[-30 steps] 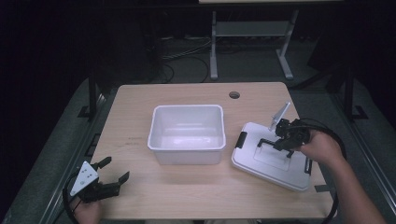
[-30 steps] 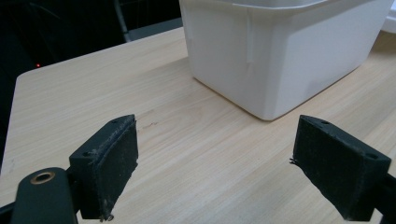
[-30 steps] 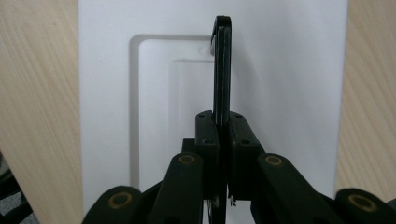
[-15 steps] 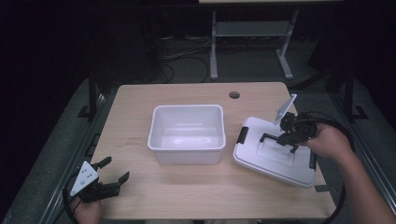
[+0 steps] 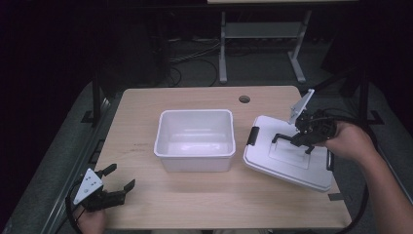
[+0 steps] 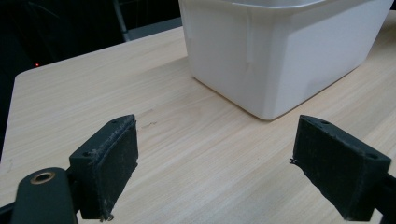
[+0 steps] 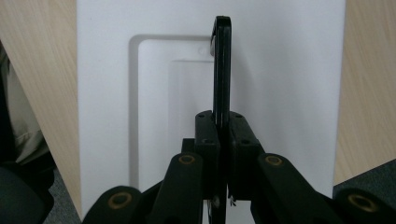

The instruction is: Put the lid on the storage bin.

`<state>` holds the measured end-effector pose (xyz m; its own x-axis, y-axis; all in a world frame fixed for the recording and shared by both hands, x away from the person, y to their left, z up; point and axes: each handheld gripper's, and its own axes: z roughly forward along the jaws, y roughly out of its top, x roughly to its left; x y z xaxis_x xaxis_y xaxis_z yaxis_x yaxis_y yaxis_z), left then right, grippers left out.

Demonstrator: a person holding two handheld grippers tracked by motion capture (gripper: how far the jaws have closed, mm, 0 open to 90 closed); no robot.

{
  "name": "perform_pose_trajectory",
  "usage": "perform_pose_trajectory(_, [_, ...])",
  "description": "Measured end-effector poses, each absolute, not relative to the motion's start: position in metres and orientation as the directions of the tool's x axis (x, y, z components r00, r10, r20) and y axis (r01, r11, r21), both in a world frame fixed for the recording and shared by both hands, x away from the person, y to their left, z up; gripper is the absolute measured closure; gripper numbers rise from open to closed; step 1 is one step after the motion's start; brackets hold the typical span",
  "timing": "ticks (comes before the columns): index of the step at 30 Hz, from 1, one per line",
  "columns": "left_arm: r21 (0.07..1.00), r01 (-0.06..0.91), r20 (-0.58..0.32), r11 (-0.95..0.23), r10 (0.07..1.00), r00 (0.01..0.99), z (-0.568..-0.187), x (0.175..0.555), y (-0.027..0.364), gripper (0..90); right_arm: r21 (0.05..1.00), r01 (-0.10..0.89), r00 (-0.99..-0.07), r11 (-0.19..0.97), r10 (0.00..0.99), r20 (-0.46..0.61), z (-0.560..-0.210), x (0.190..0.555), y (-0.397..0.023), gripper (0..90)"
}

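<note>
Lid (image 5: pixel 287 158) right of bin (image 5: pixel 195 139)

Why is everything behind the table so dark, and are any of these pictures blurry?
High view: light falls on the table alone, the room behind is near black, all fairly sharp. Left gripper view: the white bin is bright, slightly glary. Right gripper view: the lid looks washed out, and the close jaws are soft.

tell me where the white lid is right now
In the high view the white lid is at the table's right side, just right of the open white bin, tilted and held by its black handle in the right gripper.
</note>
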<state>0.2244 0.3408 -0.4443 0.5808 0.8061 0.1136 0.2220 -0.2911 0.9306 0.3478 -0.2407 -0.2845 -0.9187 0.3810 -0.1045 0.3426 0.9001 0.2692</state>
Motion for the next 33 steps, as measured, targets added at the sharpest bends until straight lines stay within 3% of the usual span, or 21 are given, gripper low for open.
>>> perform_pose_trajectory(17, [0.934, 0.221, 0.106, -0.280, 0.810, 0.577, -0.444, 0.224, 0.342, 13.5, 0.277, 0.280, -0.937, 0.919, 0.325, -0.130, -0.243, 0.345, -0.221, 84.5])
perform_pose_trajectory(33, [0.935, 0.218, 0.107, -0.281, 0.807, 0.580, -0.444, 0.224, 0.343, 13.5, 0.290, 0.179, -0.960, 0.940, 0.232, -0.159, -0.220, 0.355, -0.173, 84.4])
